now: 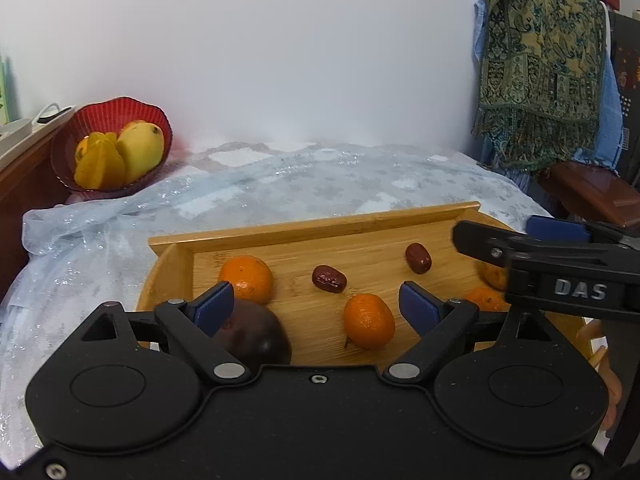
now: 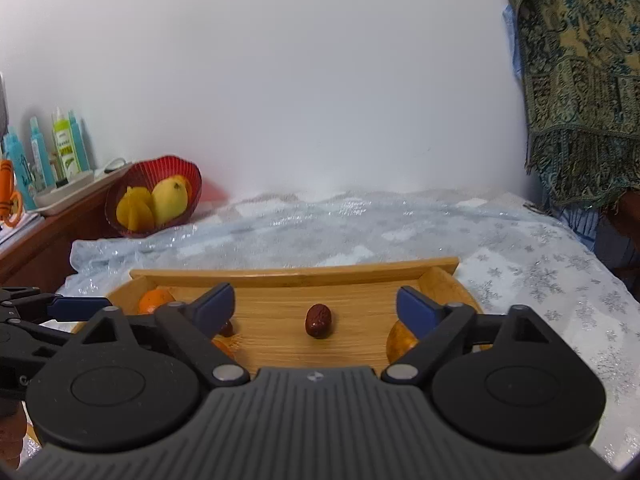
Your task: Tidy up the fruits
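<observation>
A wooden tray [image 1: 304, 230] [image 2: 296, 276] lies on the cloth-covered table. In the left wrist view it holds tangerines [image 1: 249, 278] [image 1: 369, 321], two red dates [image 1: 329, 279] [image 1: 418, 258] and a dark purple fruit [image 1: 256, 334]. My left gripper [image 1: 318, 306] is open just above the tray's near side, with the nearer tangerine between its fingers' line. My right gripper [image 2: 316, 306] is open and empty, a red date [image 2: 319, 321] lying ahead between its fingers. The right gripper also shows at the right of the left wrist view [image 1: 560, 256]. A red basket [image 1: 114, 114] [image 2: 168, 168] holds a mango and yellow fruit.
The red basket stands at the back left beside a brown wooden cabinet [image 2: 48, 224] with bottles [image 2: 66, 148] on it. A patterned shawl [image 1: 544, 60] hangs at the right over a brown chair [image 1: 592, 188]. A white wall lies behind the table.
</observation>
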The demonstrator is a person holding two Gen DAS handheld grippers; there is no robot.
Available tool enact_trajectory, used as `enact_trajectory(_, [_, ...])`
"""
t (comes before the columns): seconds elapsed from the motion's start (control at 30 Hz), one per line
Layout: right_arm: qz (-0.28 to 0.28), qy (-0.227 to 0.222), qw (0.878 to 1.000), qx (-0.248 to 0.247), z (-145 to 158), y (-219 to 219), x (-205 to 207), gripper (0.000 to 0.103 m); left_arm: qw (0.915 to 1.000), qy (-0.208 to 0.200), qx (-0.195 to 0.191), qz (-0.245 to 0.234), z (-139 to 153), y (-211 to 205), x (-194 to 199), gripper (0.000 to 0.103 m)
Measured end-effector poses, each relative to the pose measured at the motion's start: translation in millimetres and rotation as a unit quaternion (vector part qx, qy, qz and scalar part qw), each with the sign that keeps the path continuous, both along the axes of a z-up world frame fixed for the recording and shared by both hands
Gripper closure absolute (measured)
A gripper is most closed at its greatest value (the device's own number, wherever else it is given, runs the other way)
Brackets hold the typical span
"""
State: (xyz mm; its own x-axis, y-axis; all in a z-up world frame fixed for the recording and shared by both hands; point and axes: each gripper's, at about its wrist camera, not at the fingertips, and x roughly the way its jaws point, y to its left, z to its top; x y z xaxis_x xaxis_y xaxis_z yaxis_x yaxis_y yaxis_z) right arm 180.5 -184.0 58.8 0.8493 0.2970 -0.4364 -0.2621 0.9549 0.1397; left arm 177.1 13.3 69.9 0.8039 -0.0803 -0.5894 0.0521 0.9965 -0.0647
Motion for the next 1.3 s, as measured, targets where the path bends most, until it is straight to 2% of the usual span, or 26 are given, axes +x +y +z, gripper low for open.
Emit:
enact_trajectory(0.07, [-0.005, -0.009, 1.0, 0.004, 1.5, -3.3, -5.0, 0.0, 1.0, -0.003, -0.004, 0.003, 1.2, 1.3, -3.3, 0.013])
enact_trajectory(0.73, [-0.015, -0.048, 0.999, 0.002, -2.2, -8.7, -43.0, 0.0, 0.9995, -0.016, -0.009, 0.026, -2.2, 5.6, -42.9, 0.01])
enact_trajectory(0.9, [-0.013, -0.07, 0.997, -0.026, -5.1, -4.1, -58.7, 0.0, 0.999, -0.021, -0.022, 0.031, -2.7, 9.7, -53.1, 0.01])
enact_trajectory(1.13, [-0.009, -0.106, 0.992, -0.068, -10.2, 6.5, -84.9, 0.0, 0.9988, -0.025, -0.013, 0.039, -8.8, 10.4, -71.5, 0.01])
enact_trajectory(1.3, [-0.011, -0.109, 0.992, -0.069, -16.1, 7.4, -101.1, 0.0, 0.9986, -0.026, -0.014, 0.044, -14.4, 11.3, -86.0, 0.01])
